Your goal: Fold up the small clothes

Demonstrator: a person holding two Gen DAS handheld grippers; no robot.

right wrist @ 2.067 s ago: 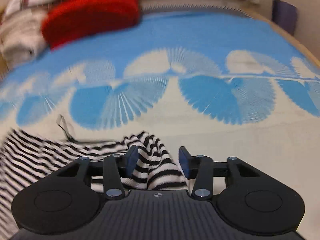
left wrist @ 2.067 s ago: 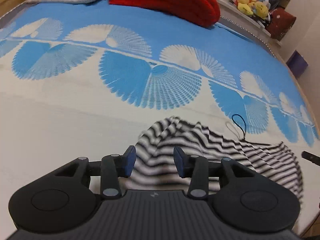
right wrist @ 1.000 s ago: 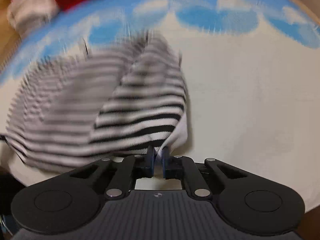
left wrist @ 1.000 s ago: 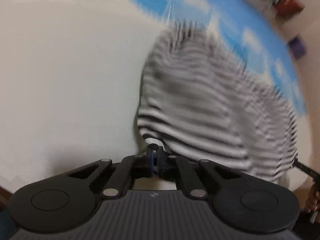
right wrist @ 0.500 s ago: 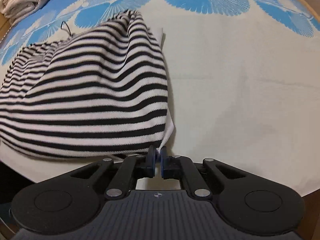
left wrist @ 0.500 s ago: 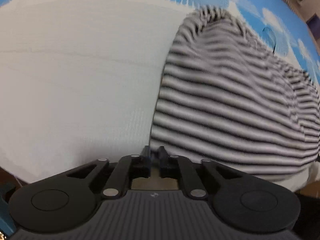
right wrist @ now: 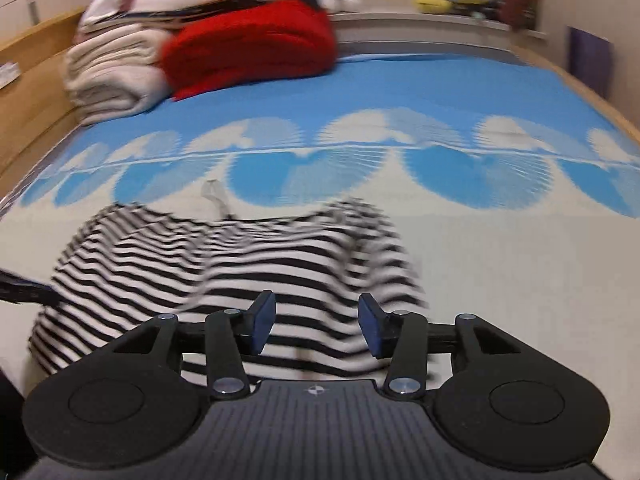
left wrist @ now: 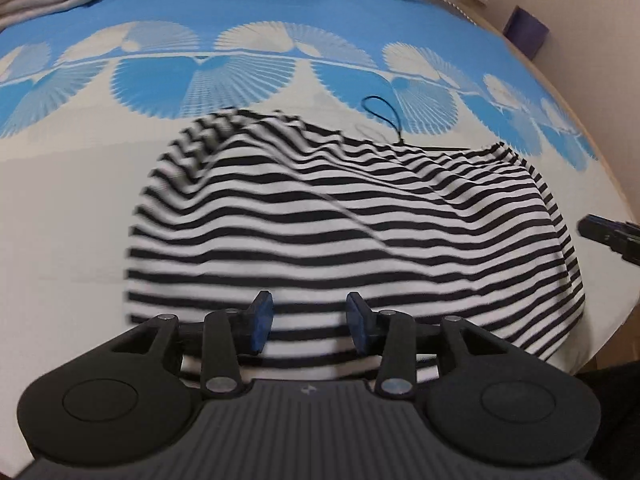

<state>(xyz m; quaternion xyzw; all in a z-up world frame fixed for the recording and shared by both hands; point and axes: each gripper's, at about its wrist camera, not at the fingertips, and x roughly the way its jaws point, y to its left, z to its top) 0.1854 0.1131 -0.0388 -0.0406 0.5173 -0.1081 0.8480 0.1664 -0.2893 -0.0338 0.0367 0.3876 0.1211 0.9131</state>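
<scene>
Lying flat on the bed (left wrist: 60, 208), the striped garment (left wrist: 340, 216) is spread with its long axis across the view, running from one claw toward the other, its stripes parallel to that axis.

At the left end, the left claw (left wrist: 308, 322) is seen just above the near hem, a little inside the garment's left edge. Its blue pads (left wrist: 260, 320) are spread apart; the jaws have just been opening, and striped cloth shows behind the gap, but nothing is pinched by the pads. The far edge, where a thin black loop (left wrist: 382, 114) sticks out, lies straight ahead of this claw, across the garment's short axis.

Toward the right end, the right claw (right wrist: 316, 326) is placed likewise over the near hem, nearer the garment's right edge. Its jaws have also just been opening and stand parted, with cloth beneath them but not gripped. A dark tip at the right edge of the left wrist view is taken to be this claw, just beside the garment's right end.

Each end is thus nearest its own claw, so a fold along the long axis is judged to call for one end to be carried across to the other.
</scene>
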